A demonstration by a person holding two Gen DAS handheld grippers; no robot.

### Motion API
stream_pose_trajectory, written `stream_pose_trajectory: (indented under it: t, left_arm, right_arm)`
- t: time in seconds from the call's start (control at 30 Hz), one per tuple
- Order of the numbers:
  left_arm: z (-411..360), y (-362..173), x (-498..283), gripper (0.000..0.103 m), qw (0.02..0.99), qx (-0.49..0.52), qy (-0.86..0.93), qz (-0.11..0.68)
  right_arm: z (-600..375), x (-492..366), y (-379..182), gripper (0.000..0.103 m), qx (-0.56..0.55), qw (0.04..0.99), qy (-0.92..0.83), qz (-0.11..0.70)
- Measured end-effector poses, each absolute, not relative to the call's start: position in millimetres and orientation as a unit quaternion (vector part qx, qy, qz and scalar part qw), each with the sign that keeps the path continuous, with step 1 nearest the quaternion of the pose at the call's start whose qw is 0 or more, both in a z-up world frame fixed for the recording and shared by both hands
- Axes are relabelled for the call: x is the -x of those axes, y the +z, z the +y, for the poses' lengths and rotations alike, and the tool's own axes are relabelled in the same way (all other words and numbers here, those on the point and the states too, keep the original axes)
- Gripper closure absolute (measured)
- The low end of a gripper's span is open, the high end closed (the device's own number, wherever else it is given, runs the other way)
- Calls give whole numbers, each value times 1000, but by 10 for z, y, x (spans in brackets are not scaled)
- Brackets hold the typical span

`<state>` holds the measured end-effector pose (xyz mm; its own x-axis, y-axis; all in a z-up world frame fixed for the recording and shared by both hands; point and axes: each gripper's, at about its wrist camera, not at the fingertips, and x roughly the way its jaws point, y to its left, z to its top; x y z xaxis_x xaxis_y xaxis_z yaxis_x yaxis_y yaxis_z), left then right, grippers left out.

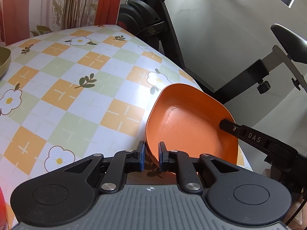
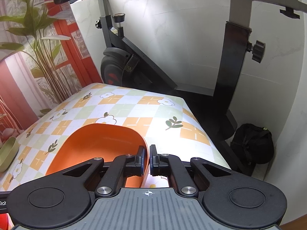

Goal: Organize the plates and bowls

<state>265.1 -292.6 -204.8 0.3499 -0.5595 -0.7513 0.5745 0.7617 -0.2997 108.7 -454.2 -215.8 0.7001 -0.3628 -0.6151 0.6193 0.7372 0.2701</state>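
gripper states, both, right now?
Left gripper: shut on the orange bowl, pinching its near rim.
Right gripper: shut on the same bowl's rim, opposite side.

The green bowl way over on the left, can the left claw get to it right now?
Probably not yet. The left claw is shut on the orange bowl's rim, and so is the right claw. The green bowl sits apart across bare tablecloth.
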Motion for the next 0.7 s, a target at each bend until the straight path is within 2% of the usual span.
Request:
stream_pose_trajectory:
  t: [0.7]
  left_arm:
    - [-2132, -1483, -2543, 88, 859, 39, -300, 413]
  right_arm:
    - [-3842, -1423, -1600, 98, -196, 923, -206, 259]
